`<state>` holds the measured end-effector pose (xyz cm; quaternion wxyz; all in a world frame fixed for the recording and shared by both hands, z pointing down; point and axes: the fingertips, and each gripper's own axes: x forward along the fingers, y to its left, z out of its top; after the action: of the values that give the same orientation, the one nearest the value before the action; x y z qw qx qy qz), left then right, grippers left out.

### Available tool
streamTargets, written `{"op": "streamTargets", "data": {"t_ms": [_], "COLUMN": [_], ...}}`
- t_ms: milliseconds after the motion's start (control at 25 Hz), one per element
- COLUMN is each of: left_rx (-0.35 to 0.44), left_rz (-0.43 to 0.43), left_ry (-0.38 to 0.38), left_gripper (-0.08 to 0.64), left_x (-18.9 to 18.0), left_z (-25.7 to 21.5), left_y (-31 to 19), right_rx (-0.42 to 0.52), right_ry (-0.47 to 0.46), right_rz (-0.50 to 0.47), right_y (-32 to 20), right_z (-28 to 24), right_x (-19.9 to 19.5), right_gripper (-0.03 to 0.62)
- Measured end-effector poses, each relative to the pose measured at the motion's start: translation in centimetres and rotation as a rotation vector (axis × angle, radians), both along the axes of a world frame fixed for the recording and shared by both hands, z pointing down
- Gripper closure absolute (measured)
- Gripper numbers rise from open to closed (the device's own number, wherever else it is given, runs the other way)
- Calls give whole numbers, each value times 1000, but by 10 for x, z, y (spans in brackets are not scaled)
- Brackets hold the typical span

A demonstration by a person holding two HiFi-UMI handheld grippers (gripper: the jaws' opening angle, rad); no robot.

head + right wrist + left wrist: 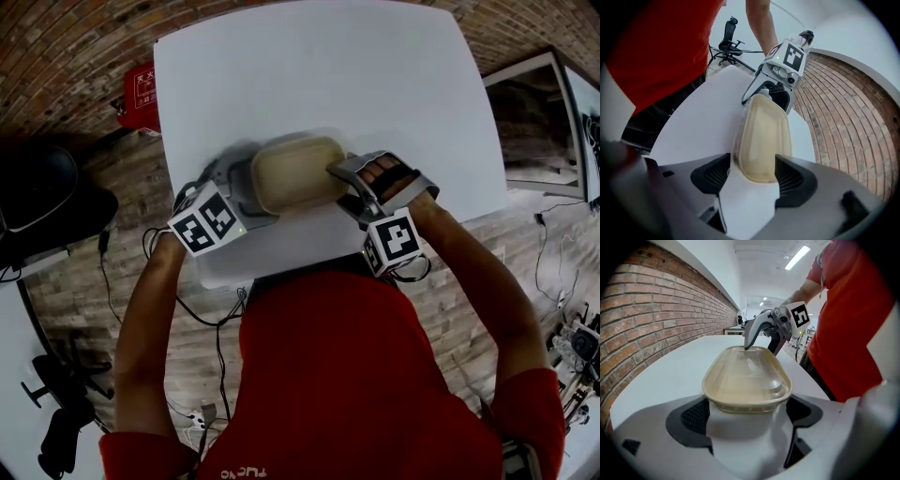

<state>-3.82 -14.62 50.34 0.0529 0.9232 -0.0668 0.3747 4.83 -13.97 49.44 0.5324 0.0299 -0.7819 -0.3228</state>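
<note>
A beige, translucent oblong container [291,173] sits low over the near part of the white table [309,75], with a soft shadow round it. My left gripper [239,183] is at its left end. In the left gripper view the container [745,376] fills the gap and meets both pads of that gripper [747,413]. My right gripper [349,183] is at the right end and turned on its side. The container [764,131] lies between its pads [752,176]. From the left gripper view, the right gripper [759,341] has one finger over the far rim.
A red box [138,94] stands on the floor beyond the table's left side. A black chair [37,187] and cables [216,309] lie to the left. A framed panel [534,122] is to the right. A brick wall [647,324] runs along the table.
</note>
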Motion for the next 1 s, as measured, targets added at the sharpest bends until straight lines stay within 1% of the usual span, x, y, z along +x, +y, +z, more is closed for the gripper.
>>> {"op": "streamTargets", "data": {"t_ms": [160, 360, 480, 560, 640, 800, 880, 1000], "left_rx": [-12, -4, -1, -2, -2, 1, 1, 4], "left_rz": [0, -7, -13, -13, -10, -8, -8, -5], "left_ry": [10, -19, -21, -23, -24, -24, -23, -26], "left_gripper": [58, 54, 55, 55, 55, 55, 55, 55], "left_x": [8, 10, 10, 9, 9, 8, 9, 10], "left_z": [-2, 4, 4, 4, 5, 5, 5, 5], "left_y": [2, 1, 0, -1, -1, -1, -1, 0], "right_rx": [-3, -30, -44, -52, -74, -152, -205, -308], "right_ry": [-9, -40, -66, -68, -44, 42, 74, 109], "right_rz": [3, 36, 65, 73, 65, 23, 6, -7], "right_y": [0, 1, 1, 1, 2, 4, 6, 11], "right_z": [-1, -1, -1, -2, -2, -3, -6, -11], "right_x": [-2, -6, -9, -9, -9, -8, -7, -7], "right_gripper": [313, 313, 313, 313, 315, 335, 348, 351]}}
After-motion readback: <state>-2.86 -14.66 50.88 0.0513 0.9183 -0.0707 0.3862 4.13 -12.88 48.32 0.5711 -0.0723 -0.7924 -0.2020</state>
